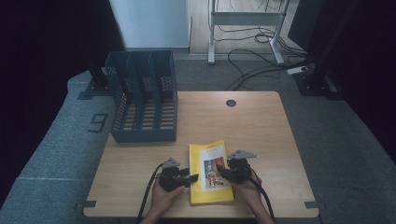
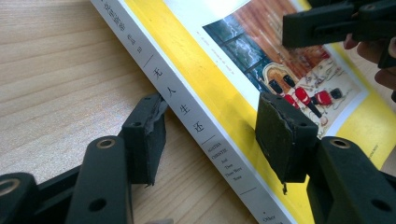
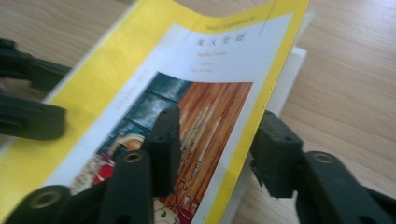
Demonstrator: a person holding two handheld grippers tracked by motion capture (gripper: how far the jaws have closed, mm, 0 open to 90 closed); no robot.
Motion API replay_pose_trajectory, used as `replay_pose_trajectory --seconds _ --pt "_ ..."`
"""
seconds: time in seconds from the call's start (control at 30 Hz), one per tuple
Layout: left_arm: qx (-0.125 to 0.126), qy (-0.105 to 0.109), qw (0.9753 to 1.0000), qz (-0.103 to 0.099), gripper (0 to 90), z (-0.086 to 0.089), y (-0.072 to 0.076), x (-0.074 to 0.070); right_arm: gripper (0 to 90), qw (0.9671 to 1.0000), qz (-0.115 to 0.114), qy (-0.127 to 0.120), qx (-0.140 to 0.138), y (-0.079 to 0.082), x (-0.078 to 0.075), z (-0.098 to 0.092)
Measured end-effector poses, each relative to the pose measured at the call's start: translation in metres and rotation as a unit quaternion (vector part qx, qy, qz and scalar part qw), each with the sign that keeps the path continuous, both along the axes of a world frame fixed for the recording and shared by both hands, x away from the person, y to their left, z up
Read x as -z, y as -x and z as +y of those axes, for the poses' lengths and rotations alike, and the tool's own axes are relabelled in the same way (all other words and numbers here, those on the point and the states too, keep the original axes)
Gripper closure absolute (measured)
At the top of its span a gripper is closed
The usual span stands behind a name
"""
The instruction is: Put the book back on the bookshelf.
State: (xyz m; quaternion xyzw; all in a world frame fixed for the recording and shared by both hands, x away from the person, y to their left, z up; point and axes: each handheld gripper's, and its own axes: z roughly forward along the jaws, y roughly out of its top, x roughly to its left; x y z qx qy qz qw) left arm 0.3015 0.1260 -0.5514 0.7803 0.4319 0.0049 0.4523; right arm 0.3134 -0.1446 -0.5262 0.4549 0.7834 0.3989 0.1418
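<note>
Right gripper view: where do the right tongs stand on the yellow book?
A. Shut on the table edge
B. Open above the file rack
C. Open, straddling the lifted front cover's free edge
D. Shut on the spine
C: the right tongs are open, one jaw over the yellow book's picture, the other outside the raised cover edge.

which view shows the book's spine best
The left gripper view: the book's white spine runs across it, lettering readable. The high view shows the book whole but small. The right gripper view shows its cover, lifting.
</note>
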Motion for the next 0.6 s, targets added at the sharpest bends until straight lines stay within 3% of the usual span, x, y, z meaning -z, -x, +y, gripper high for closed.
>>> replay_pose_trajectory --seconds 0.33,0.6 --pt "-0.001 0.000 1.0000 0.000 43.6 0.000 0.000 0.000 40.2 0.9993 0.028 0.006 0.026 -0.005 0.008 -0.002" --pt "-0.003 0.004 1.0000 0.003 43.9 0.000 0.000 0.000 39.9 0.9988 0.040 -0.007 0.026 -0.007 0.011 -0.003"
